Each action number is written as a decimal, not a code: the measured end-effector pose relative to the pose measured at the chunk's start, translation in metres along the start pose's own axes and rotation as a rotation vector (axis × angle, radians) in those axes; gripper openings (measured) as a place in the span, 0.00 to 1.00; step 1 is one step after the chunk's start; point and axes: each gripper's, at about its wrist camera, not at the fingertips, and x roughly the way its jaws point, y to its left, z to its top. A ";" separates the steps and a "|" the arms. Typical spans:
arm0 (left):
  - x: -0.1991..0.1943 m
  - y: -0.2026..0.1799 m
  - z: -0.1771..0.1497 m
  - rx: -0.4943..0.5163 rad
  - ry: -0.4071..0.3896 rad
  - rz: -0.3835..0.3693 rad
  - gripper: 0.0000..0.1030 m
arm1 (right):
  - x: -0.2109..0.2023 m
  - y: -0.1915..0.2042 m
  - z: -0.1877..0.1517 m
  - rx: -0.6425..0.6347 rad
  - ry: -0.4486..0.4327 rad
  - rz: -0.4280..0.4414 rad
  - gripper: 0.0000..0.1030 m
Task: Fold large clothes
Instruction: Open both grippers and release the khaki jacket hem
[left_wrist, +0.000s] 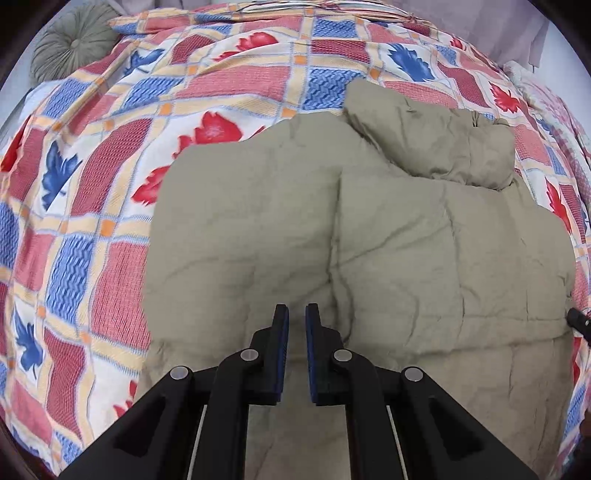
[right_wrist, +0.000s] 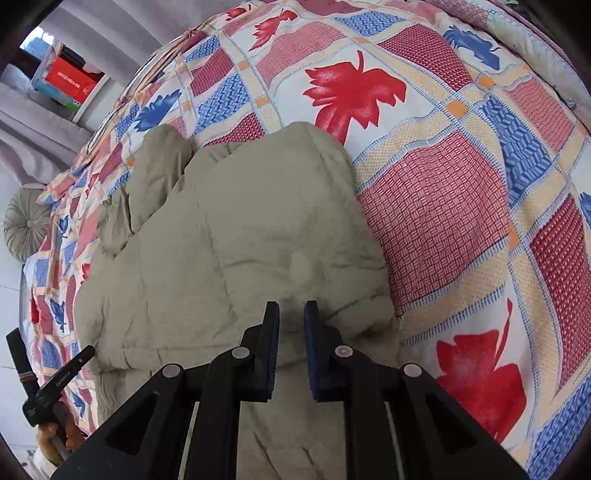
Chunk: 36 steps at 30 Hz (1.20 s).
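Note:
A large khaki padded jacket (left_wrist: 369, 229) lies spread on a patterned bedspread, its hood (left_wrist: 436, 144) bunched at the far right side. My left gripper (left_wrist: 296, 314) hovers over the jacket's near part, jaws a narrow gap apart with nothing between them. In the right wrist view the same jacket (right_wrist: 236, 240) lies with its hood (right_wrist: 155, 173) at the far left. My right gripper (right_wrist: 290, 310) is above the jacket's near right edge, jaws slightly apart and empty. The left gripper (right_wrist: 59, 380) shows at the lower left of that view. The right gripper's tip (left_wrist: 580, 321) shows at the left wrist view's right edge.
The bedspread (left_wrist: 110, 206) has red, blue and cream squares with leaf prints and covers the whole bed. A round green cushion (left_wrist: 74, 44) sits at the bed's far corner. A shelf with a red box (right_wrist: 70, 81) stands beyond the bed.

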 end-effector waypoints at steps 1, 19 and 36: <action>-0.002 0.004 -0.004 -0.007 0.006 -0.003 0.10 | 0.000 0.003 -0.005 -0.009 0.012 0.003 0.15; -0.012 0.026 -0.086 0.017 0.149 -0.018 0.11 | -0.010 0.016 -0.079 -0.005 0.134 0.042 0.62; -0.011 0.036 -0.130 0.036 0.134 0.035 1.00 | -0.033 0.016 -0.131 0.063 0.170 0.088 0.83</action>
